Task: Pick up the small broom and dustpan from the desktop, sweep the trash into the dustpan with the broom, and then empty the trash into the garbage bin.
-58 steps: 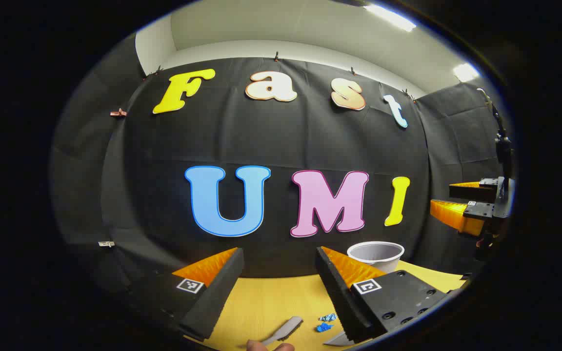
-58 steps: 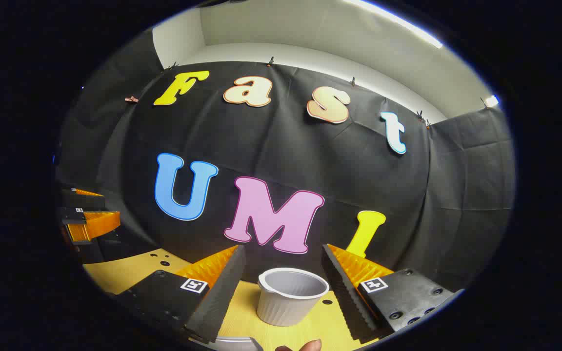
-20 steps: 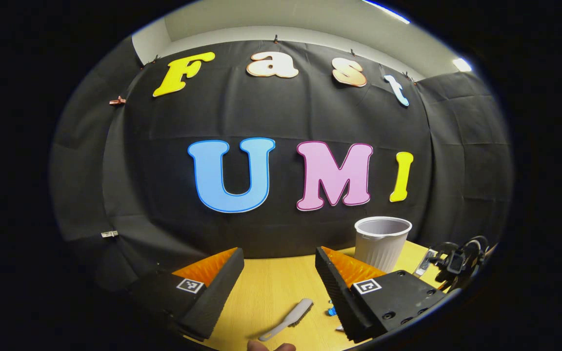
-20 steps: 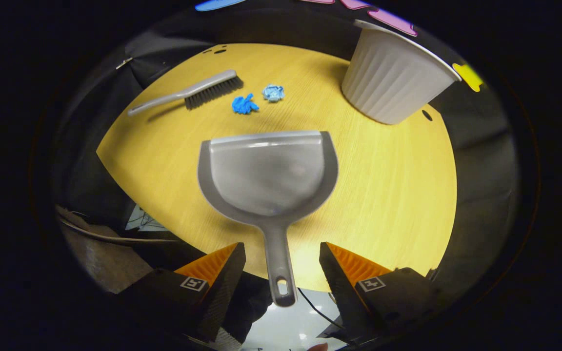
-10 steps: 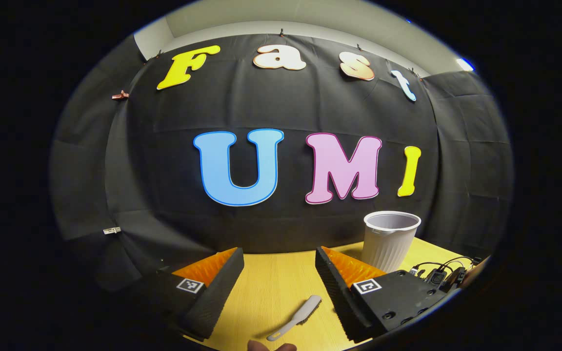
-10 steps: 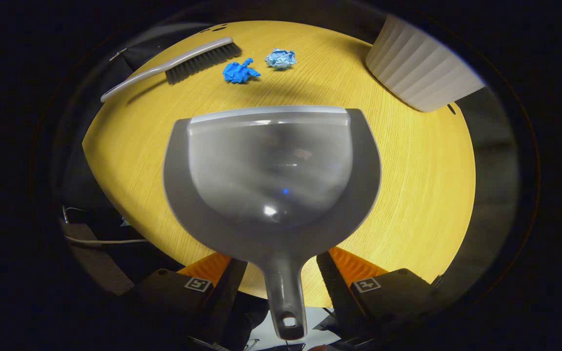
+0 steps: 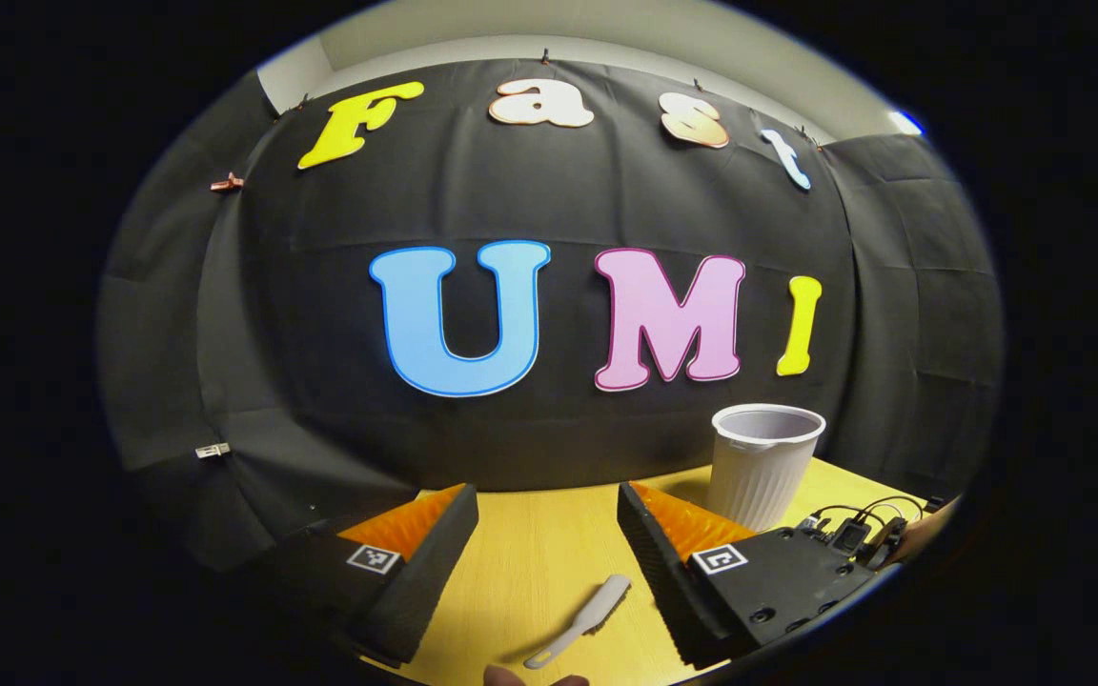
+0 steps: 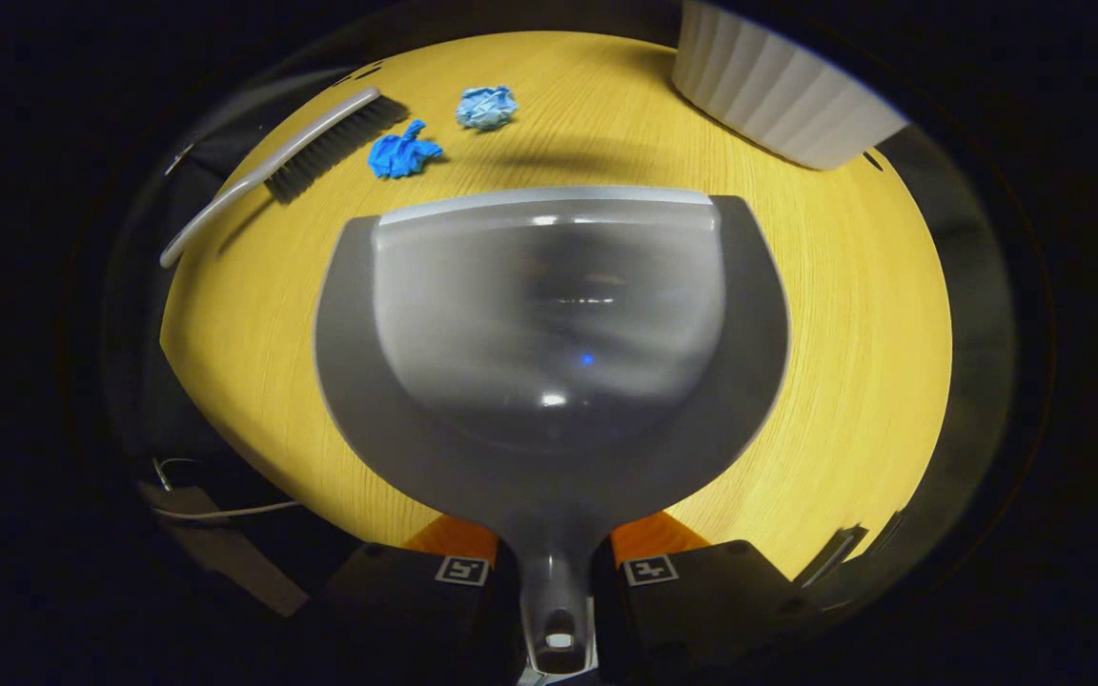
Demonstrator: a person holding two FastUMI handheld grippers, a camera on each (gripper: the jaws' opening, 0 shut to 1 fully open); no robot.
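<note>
Dustpan (image 8: 549,353) handle sits clamped between our right gripper (image 8: 554,570) fingers; our left gripper (image 7: 544,534) fingers stand apart above the broom (image 7: 582,619) on the surface (image 7: 530,562).

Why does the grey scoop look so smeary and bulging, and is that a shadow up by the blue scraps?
In the right gripper view the dustpan sits very close to the fisheye lens, so it swells and its pan looks hazy, with small glints of light; a soft dark shadow band crosses the table beyond its front edge, near the blue scraps. In the left gripper view the broom looks sharp.
</note>
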